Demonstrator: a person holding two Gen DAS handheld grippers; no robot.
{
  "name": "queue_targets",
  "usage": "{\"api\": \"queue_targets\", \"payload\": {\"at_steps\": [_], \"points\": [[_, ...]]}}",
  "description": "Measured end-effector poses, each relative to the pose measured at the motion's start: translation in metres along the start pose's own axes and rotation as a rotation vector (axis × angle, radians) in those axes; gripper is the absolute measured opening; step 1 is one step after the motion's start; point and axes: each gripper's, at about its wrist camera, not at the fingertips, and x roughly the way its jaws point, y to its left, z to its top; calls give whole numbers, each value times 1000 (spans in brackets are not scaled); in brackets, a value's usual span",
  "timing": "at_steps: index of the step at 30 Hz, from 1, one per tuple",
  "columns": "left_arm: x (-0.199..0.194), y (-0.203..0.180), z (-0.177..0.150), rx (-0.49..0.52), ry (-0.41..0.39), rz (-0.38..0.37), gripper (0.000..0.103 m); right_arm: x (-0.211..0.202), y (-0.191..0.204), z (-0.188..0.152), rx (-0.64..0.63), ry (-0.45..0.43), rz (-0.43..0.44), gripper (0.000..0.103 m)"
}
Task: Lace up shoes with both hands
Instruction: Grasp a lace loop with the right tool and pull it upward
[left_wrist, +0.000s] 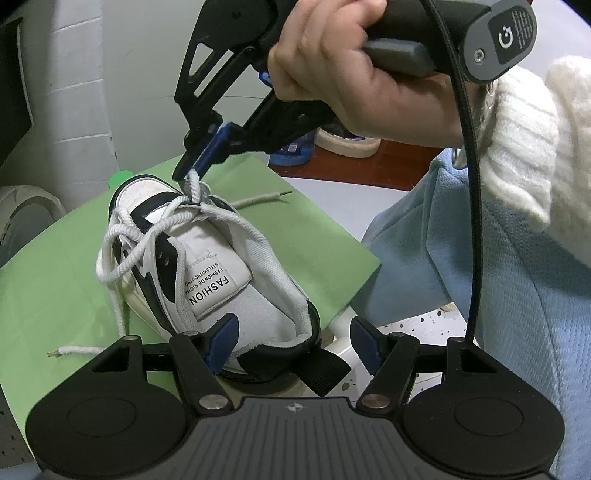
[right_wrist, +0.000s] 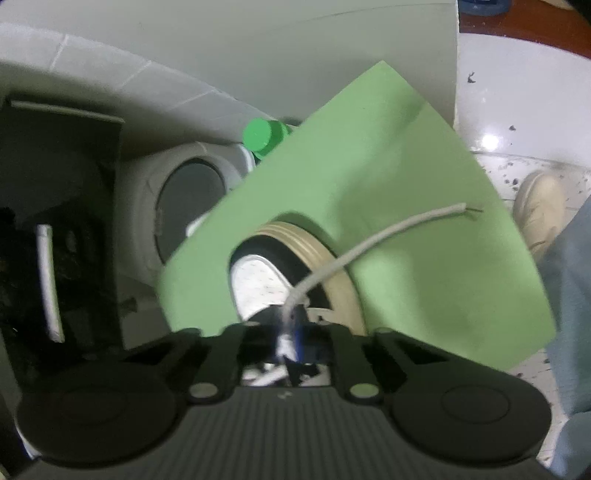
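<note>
A white and black sneaker (left_wrist: 221, 266) lies on a green mat (left_wrist: 55, 295), toe pointing away in the left wrist view. Its white lace (left_wrist: 125, 243) loops loosely over the eyelets. One lace end (left_wrist: 258, 199) trails across the mat to the right and the other (left_wrist: 74, 350) lies at the near left. My left gripper (left_wrist: 293, 343) stands open, straddling the heel. My right gripper (left_wrist: 186, 175) is shut on the lace just above the toe-side eyelets. In the right wrist view the right gripper (right_wrist: 290, 332) pinches the lace (right_wrist: 406, 225) over the toe (right_wrist: 258, 284).
A person's hand and white sleeve (left_wrist: 517, 147) hold the right gripper, above a light blue garment (left_wrist: 480, 295). Other shoes (left_wrist: 347, 144) sit on the floor beyond the mat. A green cap (right_wrist: 264, 134) and a white round appliance (right_wrist: 192, 206) stand past the mat's far edge.
</note>
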Motion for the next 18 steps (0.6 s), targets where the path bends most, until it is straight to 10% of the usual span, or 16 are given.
{"api": "queue_targets", "payload": {"at_steps": [18], "points": [[-1,0,1,1,0,-2,66,-117,40,14,-38,-287,138,3]]}}
